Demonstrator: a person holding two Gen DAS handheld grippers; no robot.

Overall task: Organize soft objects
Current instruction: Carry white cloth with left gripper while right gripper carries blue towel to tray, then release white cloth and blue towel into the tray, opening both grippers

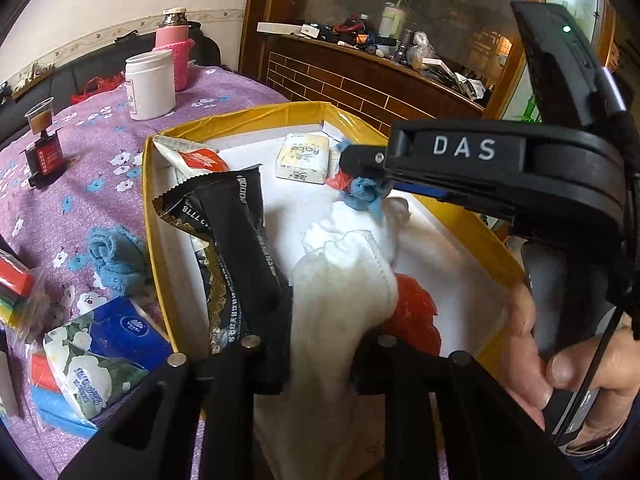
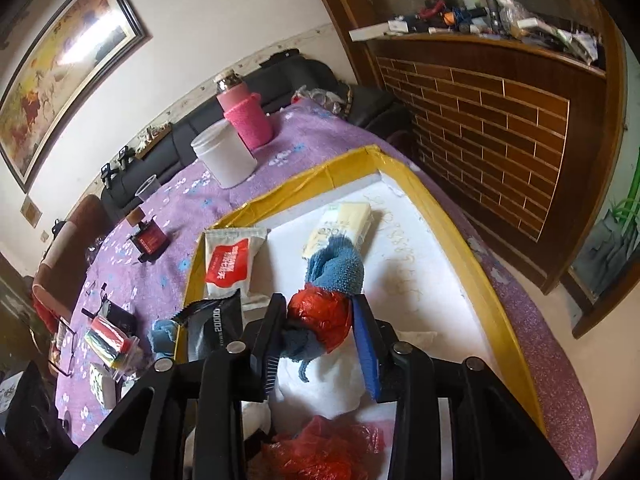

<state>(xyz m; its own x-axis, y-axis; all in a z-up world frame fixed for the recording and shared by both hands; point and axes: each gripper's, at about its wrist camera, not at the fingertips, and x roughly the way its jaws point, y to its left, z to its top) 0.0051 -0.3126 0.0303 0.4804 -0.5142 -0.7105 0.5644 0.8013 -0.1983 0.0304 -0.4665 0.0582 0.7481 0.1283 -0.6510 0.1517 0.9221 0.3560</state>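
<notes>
Hovering over the yellow-rimmed box (image 2: 448, 216), the right gripper (image 2: 318, 328) is clamped on a bundle of blue cloth (image 2: 340, 266) and crumpled red plastic (image 2: 320, 314), with the cloth sticking out past the fingertips towards the far end of the box. From the left wrist view the same gripper reaches in from the right, the bundle (image 1: 362, 192) pinched at its tip above the white floor of the box. The left gripper (image 1: 316, 344) is closed on a white cloth (image 1: 340, 300), which rises up out of its fingers over the middle of the box; the black pads press it from both sides.

Inside the box a black snack packet (image 1: 236, 240) leans along the left wall, a white packet with a red label (image 2: 230, 264) lies beyond it in the far left corner, and a pale yellow tissue pack (image 1: 302, 158) sits flat near the far end. More red plastic (image 1: 412, 312) lies on the box floor just beside the white cloth.

On the purple flowered table (image 1: 52, 208), left of the box, a second blue cloth (image 1: 114, 260) lies close against the wall, with a blue-and-white tissue pack (image 1: 104, 352) nearer to the camera. Farther back stand a white jar (image 1: 150, 84) and a pink-sleeved bottle (image 1: 176, 50), side by side.
</notes>
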